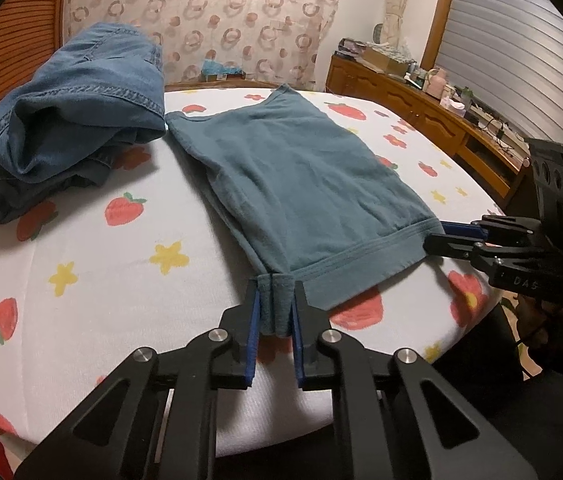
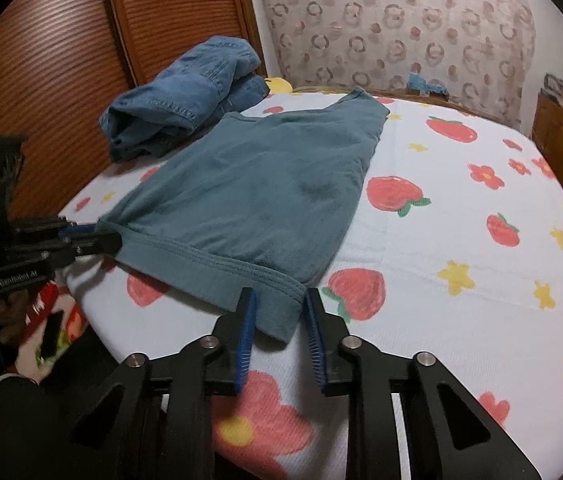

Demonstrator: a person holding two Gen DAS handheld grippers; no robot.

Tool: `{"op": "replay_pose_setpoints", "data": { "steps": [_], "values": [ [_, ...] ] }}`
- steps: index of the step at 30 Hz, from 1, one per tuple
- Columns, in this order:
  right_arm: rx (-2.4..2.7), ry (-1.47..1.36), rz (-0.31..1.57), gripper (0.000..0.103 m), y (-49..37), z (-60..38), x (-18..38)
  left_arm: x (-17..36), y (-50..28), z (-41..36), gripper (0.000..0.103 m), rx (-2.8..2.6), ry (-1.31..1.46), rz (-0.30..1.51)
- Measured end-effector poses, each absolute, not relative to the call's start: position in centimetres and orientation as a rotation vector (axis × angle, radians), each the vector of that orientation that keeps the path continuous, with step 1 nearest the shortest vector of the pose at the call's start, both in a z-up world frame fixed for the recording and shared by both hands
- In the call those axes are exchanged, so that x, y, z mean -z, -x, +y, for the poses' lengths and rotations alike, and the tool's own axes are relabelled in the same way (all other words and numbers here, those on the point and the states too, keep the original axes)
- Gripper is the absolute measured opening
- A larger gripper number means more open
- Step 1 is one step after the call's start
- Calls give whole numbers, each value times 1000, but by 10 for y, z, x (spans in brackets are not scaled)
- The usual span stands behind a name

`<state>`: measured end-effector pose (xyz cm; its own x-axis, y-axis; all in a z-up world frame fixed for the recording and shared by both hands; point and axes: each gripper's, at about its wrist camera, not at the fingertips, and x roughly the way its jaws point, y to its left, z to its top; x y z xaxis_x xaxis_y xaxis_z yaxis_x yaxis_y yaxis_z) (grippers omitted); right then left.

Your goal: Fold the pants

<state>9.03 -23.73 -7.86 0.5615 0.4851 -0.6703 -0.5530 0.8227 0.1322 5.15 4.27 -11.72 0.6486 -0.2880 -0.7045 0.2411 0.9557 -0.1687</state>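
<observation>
Teal pants lie flat on the strawberry-print sheet, waistband toward me; they also show in the right wrist view. My left gripper pinches the bunched left waistband corner between its blue pads. It also shows at the left of the right wrist view. My right gripper straddles the right waistband corner with its jaws apart and gaps beside the cloth. In the left wrist view it sits at the pants' right corner.
A folded pile of blue jeans lies at the far left by the wooden headboard. A wooden sideboard with clutter stands beyond the bed's right side. The bed's near edge is just under my grippers.
</observation>
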Motion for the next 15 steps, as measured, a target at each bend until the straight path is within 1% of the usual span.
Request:
{"op": "replay_pose_setpoints", "data": {
  "steps": [2,4,8,15],
  "values": [
    [-626,95,763,16,-90,-239,75,113,-49,42,15,308,68,804],
    [-640,92,756,14,-87,-241,71,110,-47,42,14,313,72,797],
    [-666,79,753,12,-81,-245,62,93,-40,43,14,371,153,778],
    [-700,47,689,11,-64,-259,36,60,-26,35,14,371,108,707]
  ]
}}
